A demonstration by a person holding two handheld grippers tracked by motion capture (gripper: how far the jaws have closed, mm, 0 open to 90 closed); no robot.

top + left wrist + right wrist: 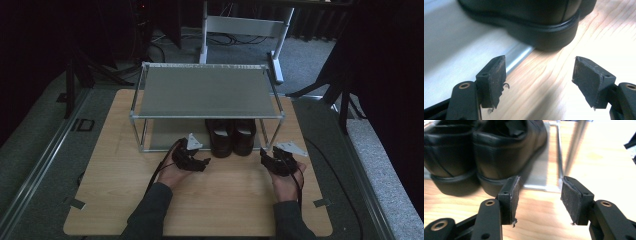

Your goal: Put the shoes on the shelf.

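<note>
The pair of black shoes [232, 136] stands on the lower shelf [170, 135] of a two-tier metal rack [207, 92], at that shelf's right front corner, with the heels overhanging the front edge toward the person. The left shoe [220, 137] and the right shoe [244, 136] stand side by side, touching or nearly so. In the left gripper view the heel [549, 35] of one shoe projects past the shelf's front rail [520, 53] over the table [110, 165]. The upper shelf [205, 90] carries nothing, and the left part of the lower shelf is bare. The left gripper [192, 159] sits near the front of the rack, just left of the shoes, with its jaws well apart and nothing between them. The right gripper [272, 162] sits just right of the shoes near the rack's right front post [276, 131]; its jaws stand partly apart and hold nothing. Hazards from this position, as a judgement: the overhanging heels can tip off the shelf edge if either gripper nudges them; a jaw can strike the front post or rail on a sideways approach; and a grip taken on one heel alone can let the shoe pivot and drag its neighbour. The table's front edge remains well clear of the rack.
</note>
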